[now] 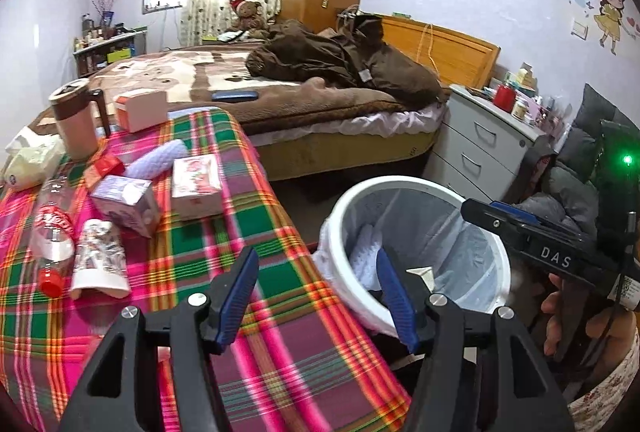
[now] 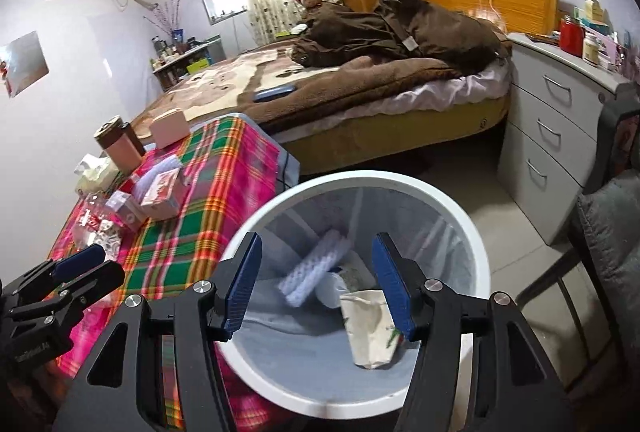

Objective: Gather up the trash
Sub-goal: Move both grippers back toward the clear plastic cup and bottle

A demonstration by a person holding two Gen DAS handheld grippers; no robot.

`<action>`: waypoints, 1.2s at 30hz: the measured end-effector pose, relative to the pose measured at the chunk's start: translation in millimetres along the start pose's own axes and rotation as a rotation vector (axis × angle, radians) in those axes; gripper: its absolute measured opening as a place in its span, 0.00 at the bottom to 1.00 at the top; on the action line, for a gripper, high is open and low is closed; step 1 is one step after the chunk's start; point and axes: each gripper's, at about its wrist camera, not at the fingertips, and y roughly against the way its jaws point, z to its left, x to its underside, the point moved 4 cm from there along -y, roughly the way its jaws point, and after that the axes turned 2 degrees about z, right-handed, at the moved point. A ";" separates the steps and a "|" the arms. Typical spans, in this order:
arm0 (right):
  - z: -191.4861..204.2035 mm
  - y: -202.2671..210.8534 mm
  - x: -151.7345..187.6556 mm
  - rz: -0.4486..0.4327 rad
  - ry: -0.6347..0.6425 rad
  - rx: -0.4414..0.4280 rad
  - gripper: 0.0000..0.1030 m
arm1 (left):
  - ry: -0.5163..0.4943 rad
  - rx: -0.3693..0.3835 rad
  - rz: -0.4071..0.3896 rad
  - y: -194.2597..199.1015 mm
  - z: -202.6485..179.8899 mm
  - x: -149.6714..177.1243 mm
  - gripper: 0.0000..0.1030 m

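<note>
Right gripper (image 2: 318,282) spread wide and empty over white round plastic bin (image 2: 478,252), paper cup (image 2: 370,328) and white foam sheet (image 2: 314,272) inside; left gripper (image 1: 318,296) likewise spread, empty, at plaid-covered surface (image 1: 248,200) edge. Remaining trash on surface: crushed clear plastic bottle (image 1: 52,236), light, slippery, best taken across the body; cartons close beside, likely crowding access. Beyond: brown-blanketed bed (image 1: 320,100).

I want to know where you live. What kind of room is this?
It looks like a bedroom in someone's home. There's a big bed with a brown blanket, a teddy bear by the curtains, and a white chest of drawers beside the bed.
</note>
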 end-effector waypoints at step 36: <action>153.5 -39.4 29.5 0.120 0.244 -0.313 0.59 | 0.288 -0.282 -0.025 76.1 214.3 53.6 0.70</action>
